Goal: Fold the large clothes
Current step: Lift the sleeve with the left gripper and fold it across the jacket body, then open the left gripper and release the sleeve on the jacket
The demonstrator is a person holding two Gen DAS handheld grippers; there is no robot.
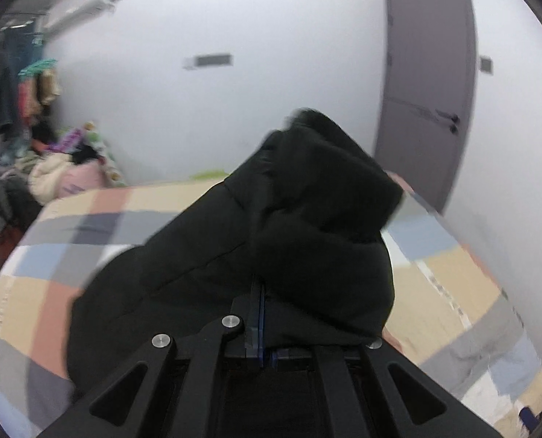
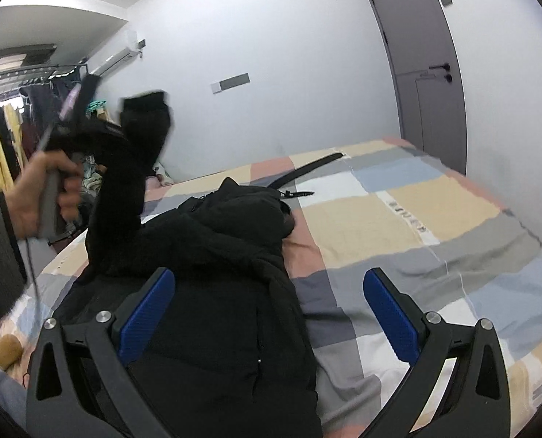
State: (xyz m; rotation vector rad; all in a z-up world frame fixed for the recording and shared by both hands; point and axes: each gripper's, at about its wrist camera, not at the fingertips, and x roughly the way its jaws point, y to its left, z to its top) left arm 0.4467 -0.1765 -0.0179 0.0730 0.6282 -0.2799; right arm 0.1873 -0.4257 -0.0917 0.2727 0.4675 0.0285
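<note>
A bed (image 2: 435,219) with a patchwork cover of beige, grey, blue and pink fills the lower half of both views; a white wall and a grey door (image 2: 428,65) stand behind it at upper right. A black padded jacket (image 2: 227,292) lies along the bed at lower centre of the right wrist view, its hood end toward mid-frame. A black belt (image 2: 307,169) lies on the cover beyond it, near the far edge. A clothes rack and a heap of garments occupy the far left.

The left gripper (image 1: 258,314), carried by the person's hand (image 2: 41,197) at the left of the right wrist view, is clenched on a sleeve (image 2: 132,153) of the jacket, raised well above the bed; in the left wrist view the dark cloth bunches over the closed fingers. The right gripper (image 2: 269,310) hovers over the jacket's body with its blue pads (image 2: 147,314) spread wide and nothing between them.

The step in hand appears to be the folding-in of a sleeve. The next move probably calls for carrying the sleeve across the jacket's body and laying it flat, the free gripper steadying the cloth.

Open cover lies to the right of the jacket, giving room to work; the bed's left edge is near the garment's left side.
</note>
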